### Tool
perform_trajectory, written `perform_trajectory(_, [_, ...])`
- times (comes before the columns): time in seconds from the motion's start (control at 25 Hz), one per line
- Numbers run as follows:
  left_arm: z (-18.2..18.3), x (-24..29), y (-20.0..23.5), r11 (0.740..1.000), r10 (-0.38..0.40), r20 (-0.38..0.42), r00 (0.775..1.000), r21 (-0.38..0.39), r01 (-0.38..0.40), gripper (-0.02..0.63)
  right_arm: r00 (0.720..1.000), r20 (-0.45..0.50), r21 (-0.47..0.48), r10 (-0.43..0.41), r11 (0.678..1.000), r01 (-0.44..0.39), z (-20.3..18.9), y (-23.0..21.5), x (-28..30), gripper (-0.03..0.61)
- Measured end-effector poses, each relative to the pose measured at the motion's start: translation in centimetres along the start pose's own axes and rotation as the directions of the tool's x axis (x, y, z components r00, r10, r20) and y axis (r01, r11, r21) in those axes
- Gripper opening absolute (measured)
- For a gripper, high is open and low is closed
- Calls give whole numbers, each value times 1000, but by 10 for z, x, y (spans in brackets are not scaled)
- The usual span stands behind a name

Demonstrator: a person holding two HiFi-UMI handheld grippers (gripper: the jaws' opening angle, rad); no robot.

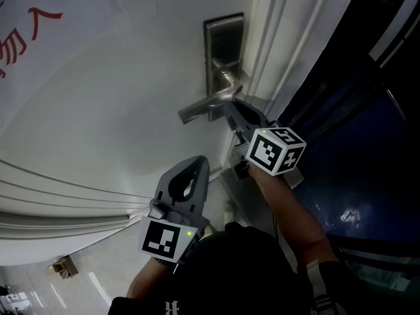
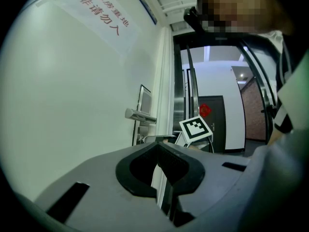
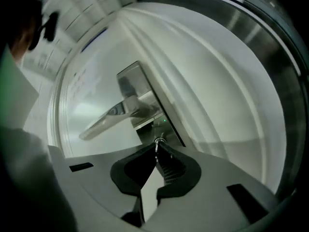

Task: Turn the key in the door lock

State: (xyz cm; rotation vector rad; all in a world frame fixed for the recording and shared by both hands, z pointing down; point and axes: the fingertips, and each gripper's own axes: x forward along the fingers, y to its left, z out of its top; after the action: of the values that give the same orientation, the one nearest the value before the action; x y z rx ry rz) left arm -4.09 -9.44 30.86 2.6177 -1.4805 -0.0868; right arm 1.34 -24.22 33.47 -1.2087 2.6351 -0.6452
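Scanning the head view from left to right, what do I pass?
Red lettering → left gripper, shut and empty → right gripper, shut on the key → dark glossy panel. The lever handle and lock plate overlap the grippers, so they are omitted.

carrier: white door [image 1: 105, 123] | mounted on it: metal lock plate [image 1: 224, 41], lever handle [image 1: 205, 105] | red-lettered sign [image 1: 20, 38]
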Motion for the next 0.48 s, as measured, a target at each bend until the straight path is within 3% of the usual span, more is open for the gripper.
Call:
perform_trajectory(0.04, [0, 0, 0, 1000, 1, -1, 1000, 0, -1, 8, 1000, 10, 131, 28, 991, -29, 1, -1, 0, 23])
perform_trajectory(0.12, [0, 0, 0, 1000, 0, -2, 1000, 1, 0, 8, 997, 35, 332, 72, 940, -79, 2, -3, 0, 23])
perform_trajectory(0.28, [-1, 0, 0, 1000, 0, -2, 1000, 1, 0, 8, 995, 46, 579, 89, 809, -99, -6, -12, -2, 23])
perform_trajectory(0.36, [-1, 0, 1, 1000, 0, -1, 1000, 2, 0, 8, 988, 82, 684, 128, 714, -149, -7, -11, -1, 23])
perform_trajectory(0.48, [-1, 1, 1, 1000, -1, -1, 1000, 0, 1, 8, 973, 147, 818, 175, 532, -219, -7, -9, 1, 23])
